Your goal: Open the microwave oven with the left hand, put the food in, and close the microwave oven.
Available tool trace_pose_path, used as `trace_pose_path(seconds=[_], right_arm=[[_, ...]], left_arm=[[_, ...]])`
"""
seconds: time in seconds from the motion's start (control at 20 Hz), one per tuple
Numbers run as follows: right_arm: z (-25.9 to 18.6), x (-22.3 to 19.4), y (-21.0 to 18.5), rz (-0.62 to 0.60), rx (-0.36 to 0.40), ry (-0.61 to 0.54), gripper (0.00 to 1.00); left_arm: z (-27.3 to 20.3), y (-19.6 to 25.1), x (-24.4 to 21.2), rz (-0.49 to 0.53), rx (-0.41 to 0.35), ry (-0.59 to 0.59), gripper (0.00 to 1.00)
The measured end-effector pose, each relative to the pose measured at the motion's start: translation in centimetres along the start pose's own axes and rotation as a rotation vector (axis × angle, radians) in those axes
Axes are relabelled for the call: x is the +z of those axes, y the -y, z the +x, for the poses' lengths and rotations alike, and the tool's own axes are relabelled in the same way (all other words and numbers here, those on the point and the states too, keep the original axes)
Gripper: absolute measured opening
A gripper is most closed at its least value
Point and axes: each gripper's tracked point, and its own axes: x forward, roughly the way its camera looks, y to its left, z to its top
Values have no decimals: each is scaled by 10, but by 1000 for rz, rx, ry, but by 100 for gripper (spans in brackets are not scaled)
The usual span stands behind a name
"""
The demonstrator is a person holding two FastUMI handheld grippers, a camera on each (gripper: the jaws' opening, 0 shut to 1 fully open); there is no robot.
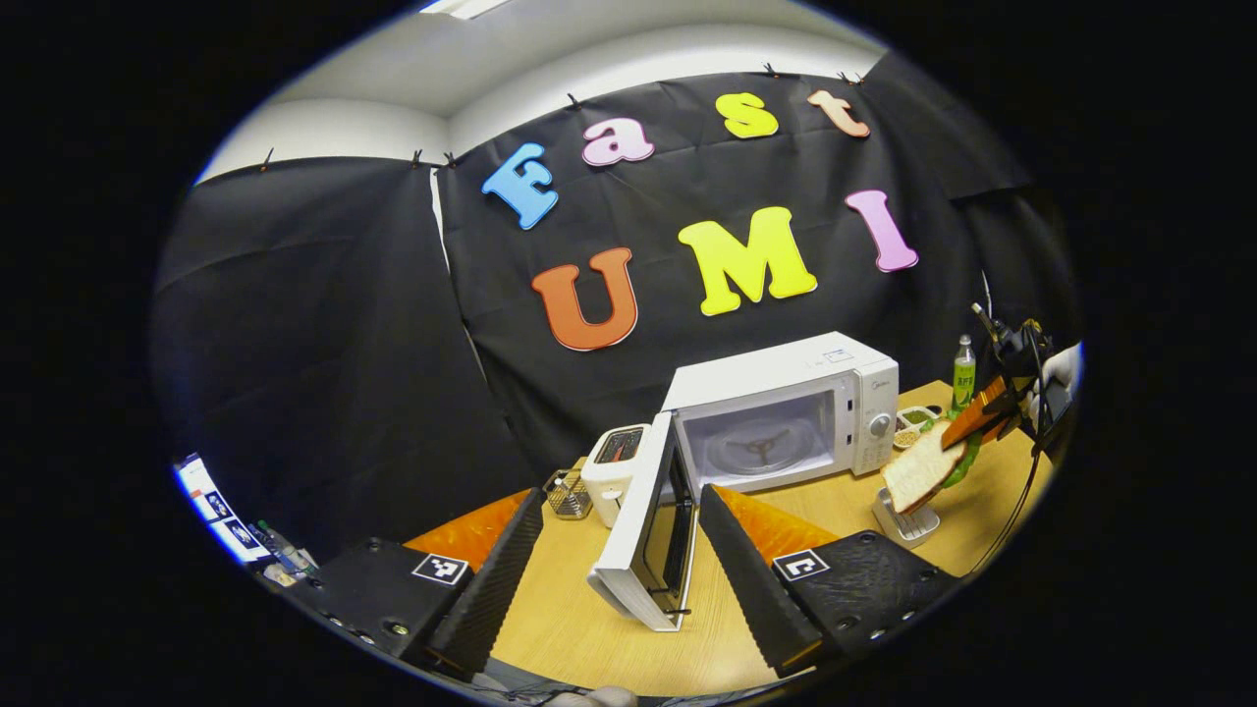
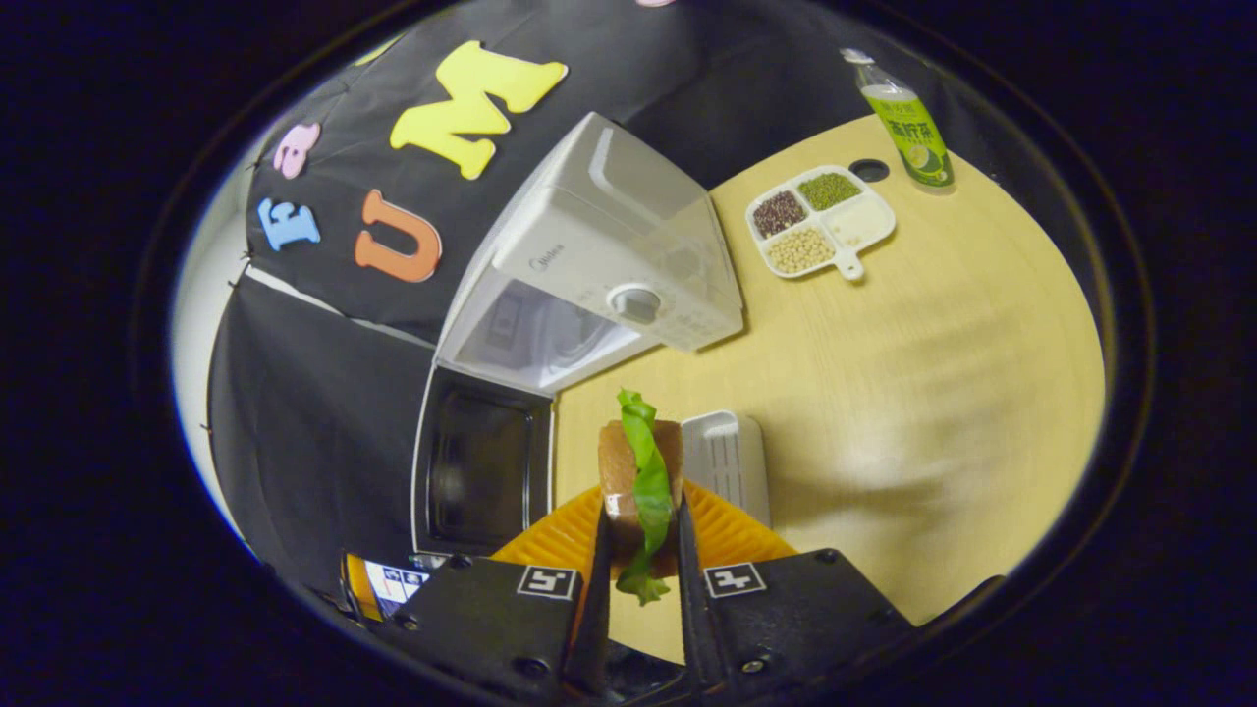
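Sandwich (image 2: 643, 476) (base hidden) between claw (image 2: 643, 565) fingers

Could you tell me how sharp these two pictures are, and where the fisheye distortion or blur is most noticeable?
Left gripper view: mostly sharp; the microwave and its open door read crisply, though the fisheye bows the wall's edges. Right gripper view: the sandwich in the right claw is crisp; the table looks softly smeared, and the microwave leans steeply.

left gripper (image 1: 609, 570): fingers spread, holding nothing, door between them
microwave (image 1: 786, 412): on table (image 1: 589, 628), door (image 1: 643, 525) swung wide, turntable visible
right gripper (image 1: 982, 417): at right, clamping sandwich (image 1: 923, 471) above white rack (image 1: 905, 520)
toaster (image 1: 614, 462): left of microwave
bottle (image 1: 964, 371): behind sandwich
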Motion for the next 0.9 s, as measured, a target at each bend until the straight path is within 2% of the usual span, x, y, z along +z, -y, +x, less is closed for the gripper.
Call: trace_pose_path(seconds=[0.25, 0.3, 0.35, 0.4, 0.5, 0.55, 0.6, 0.9], right_arm=[[-4, 5, -67, 51, 64, 192, 34], [-1, 5, -79, 69, 83, 226, 25], [3, 5, -89, 86, 100, 257, 34], [10, 5, -97, 103, 112, 287, 34], [28, 6, -109, 133, 126, 337, 34], [38, 7, -114, 140, 134, 356, 26], [49, 7, -119, 145, 141, 376, 34], [132, 32, -133, 168, 122, 565, 33]], left_arm=[[13, -24, -5, 10, -95, 17, 96], [17, -28, -7, 2, -108, 17, 96], [19, -33, -8, -2, -124, 19, 97], [22, -36, -9, -6, -139, 19, 96], [27, -40, -12, 3, -164, 15, 96], [31, -43, -14, 6, -170, 14, 96], [33, -45, -14, 3, -177, 10, 97], [50, -59, -17, -3, -160, -1, 97]])
